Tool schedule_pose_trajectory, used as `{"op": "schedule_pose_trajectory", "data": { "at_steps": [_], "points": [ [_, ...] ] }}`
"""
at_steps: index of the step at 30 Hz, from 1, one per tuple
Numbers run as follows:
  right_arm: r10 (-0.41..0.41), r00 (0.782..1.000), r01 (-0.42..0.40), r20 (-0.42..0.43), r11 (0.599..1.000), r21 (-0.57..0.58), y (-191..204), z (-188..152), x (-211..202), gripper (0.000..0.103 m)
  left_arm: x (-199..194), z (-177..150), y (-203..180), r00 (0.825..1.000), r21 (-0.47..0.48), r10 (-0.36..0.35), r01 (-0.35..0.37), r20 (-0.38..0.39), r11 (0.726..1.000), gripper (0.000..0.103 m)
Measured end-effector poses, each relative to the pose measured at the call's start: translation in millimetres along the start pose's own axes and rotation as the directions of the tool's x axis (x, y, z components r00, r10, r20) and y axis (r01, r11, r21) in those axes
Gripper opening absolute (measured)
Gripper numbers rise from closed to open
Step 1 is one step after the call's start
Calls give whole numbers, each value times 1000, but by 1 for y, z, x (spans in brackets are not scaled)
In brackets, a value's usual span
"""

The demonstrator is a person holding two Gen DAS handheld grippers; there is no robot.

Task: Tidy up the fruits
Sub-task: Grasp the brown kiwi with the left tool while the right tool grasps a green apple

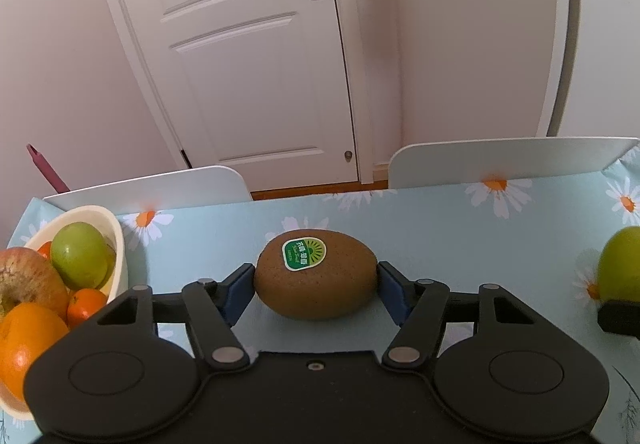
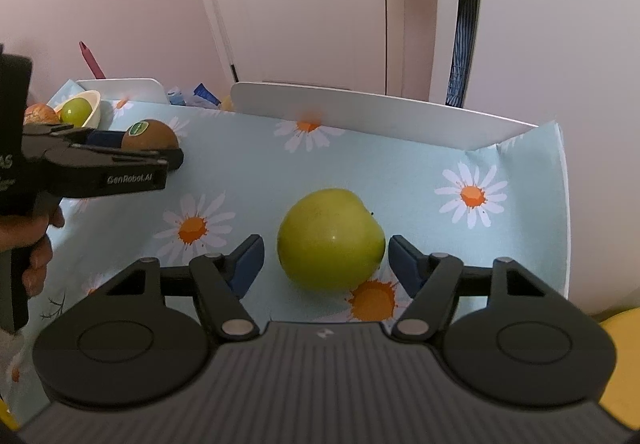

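A brown kiwi (image 1: 316, 284) with a green sticker lies on the daisy-print tablecloth (image 1: 440, 228). My left gripper (image 1: 316, 272) is shut on it, one blue pad against each end. The right wrist view shows this left gripper (image 2: 152, 148) from the side with the kiwi (image 2: 150, 134) in its jaws. A green apple (image 2: 331, 240) rests on the cloth between the pads of my right gripper (image 2: 325, 244). The jaws stand open, with a gap on each side of the apple. The same apple (image 1: 622, 264) shows at the right edge of the left wrist view.
A cream bowl (image 1: 116, 232) at the left holds a green apple (image 1: 78, 256), a red apple (image 1: 28, 280), an orange (image 1: 24, 344) and a mandarin (image 1: 86, 304). White chair backs (image 1: 512, 160) stand along the table's far edge. The cloth ends close to the right (image 2: 560, 224).
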State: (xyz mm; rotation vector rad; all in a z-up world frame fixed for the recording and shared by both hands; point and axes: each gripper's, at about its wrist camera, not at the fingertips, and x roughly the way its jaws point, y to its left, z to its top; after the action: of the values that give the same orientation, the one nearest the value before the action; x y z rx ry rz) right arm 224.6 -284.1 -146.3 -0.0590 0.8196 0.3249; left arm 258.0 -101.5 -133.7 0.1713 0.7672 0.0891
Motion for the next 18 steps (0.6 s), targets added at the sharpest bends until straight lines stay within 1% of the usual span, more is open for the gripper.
{"op": "schedule_pose_trajectory", "data": {
  "at_steps": [2, 12, 13, 18],
  "points": [
    [-1, 1000, 1, 0, 1000, -1, 0, 1, 1, 79, -3, -2, -3, 1000, 7, -6, 6, -1, 1000, 70],
    [-16, 1000, 16, 19, 1000, -10, -1, 2, 0, 77, -21, -14, -12, 1000, 1, -30, 30, -9, 1000, 69],
    [-12, 1000, 12, 22, 1000, -11, -1, 2, 0, 73, -23, -15, -12, 999, 1, -31, 31, -8, 1000, 69],
    [-7, 1000, 8, 22, 999, -37, 3, 3, -1, 72, -34, -19, -10, 1000, -10, -29, 29, 1, 1000, 69]
  ]
}}
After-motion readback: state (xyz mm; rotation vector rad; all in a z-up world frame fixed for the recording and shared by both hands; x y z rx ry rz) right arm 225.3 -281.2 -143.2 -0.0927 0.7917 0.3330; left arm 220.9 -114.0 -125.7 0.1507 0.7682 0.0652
